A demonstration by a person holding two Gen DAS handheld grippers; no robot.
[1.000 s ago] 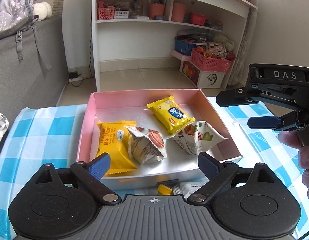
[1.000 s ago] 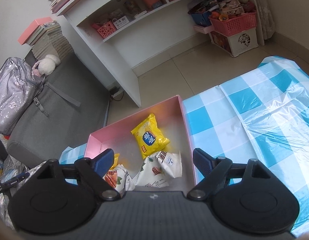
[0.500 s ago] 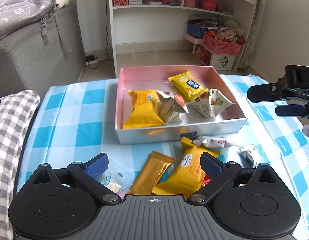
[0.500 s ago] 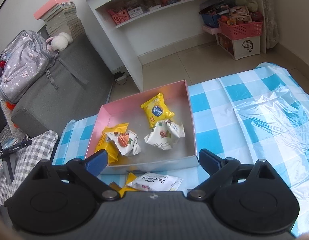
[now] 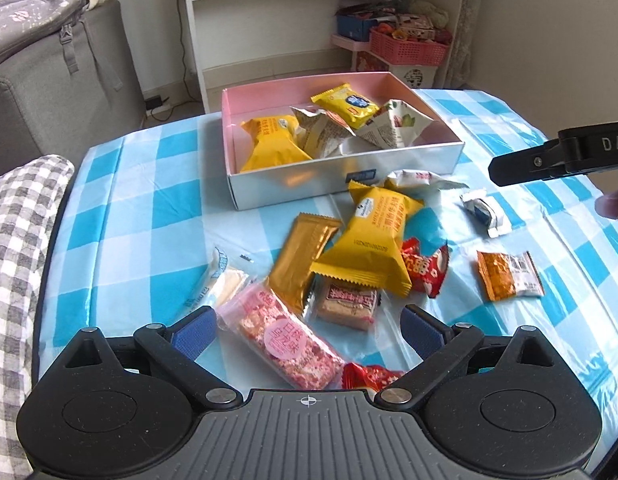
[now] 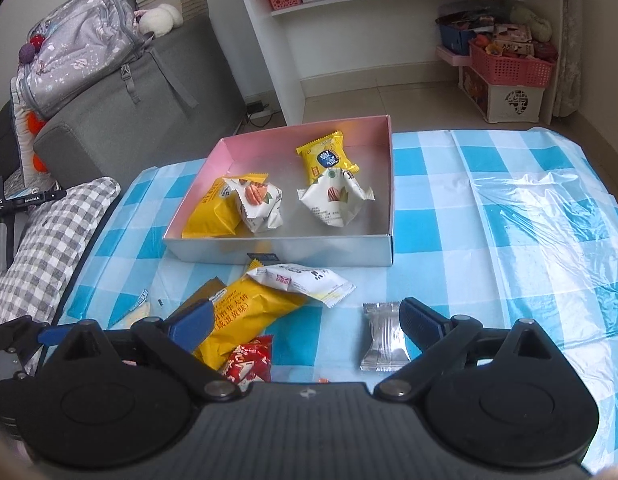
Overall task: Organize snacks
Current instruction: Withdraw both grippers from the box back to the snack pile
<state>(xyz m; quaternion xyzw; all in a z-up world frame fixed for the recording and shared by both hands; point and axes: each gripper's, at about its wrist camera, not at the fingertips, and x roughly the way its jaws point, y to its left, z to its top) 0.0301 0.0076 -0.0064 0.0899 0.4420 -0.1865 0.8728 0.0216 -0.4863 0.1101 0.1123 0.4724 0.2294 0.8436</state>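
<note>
Your left claw point(image 5: 305, 332) hangs spread and empty right over the pink snack bar point(image 5: 283, 340), whose long axis runs slantwise across the gap between its fingers, so this hand is nearer the loose pile on the desk point(image 5: 157, 200). Your right claw point(image 6: 305, 320) is also spread and empty, with the silver packet point(image 6: 383, 338) just inside its right finger. A second ago both claws sat up at the pink box point(image 5: 349, 184); now they're back over the snacks in front of it.

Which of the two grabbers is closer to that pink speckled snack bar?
Left. The pink bar lies between the left gripper's open fingers; the right gripper hangs far off, beside the box.
</note>
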